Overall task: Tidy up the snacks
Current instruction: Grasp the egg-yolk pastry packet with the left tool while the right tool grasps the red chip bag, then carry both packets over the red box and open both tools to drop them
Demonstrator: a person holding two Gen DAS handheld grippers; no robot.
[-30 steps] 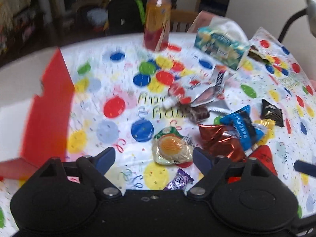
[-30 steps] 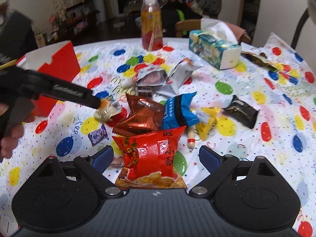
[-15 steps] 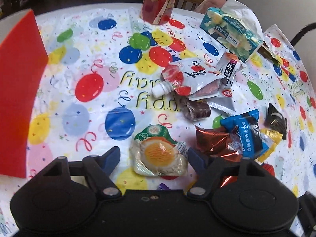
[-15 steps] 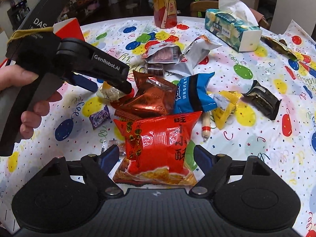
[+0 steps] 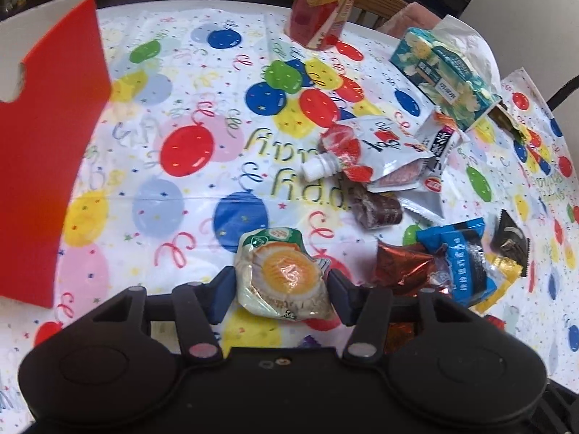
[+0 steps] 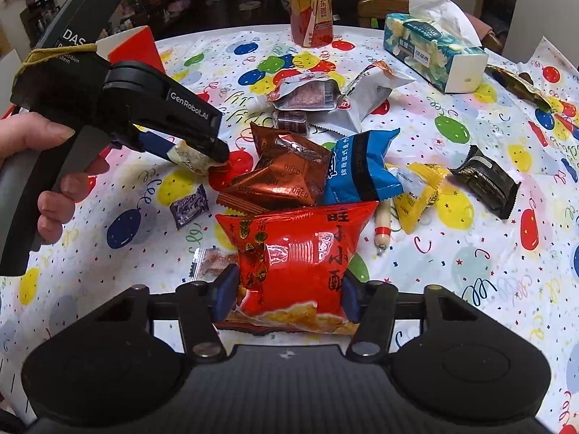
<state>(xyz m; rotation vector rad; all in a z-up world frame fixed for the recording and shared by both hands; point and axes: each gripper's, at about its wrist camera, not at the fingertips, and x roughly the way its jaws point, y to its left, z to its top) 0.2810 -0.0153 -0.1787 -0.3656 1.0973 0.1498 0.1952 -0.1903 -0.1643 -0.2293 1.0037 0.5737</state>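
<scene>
Between each gripper's blue-padded fingers, a snack is clamped.

The left gripper (image 5: 281, 285) squeezes a clear round orange-centred jelly pouch (image 5: 284, 277); the right gripper (image 6: 287, 291) pinches a glossy red crinkled snack bag (image 6: 298, 253), a copper foil Oreo packet (image 6: 282, 175) just beyond its fingertips.

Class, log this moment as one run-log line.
left gripper: shut on jelly cup | right gripper: shut on red snack bag | red box: unfilled yet
</scene>
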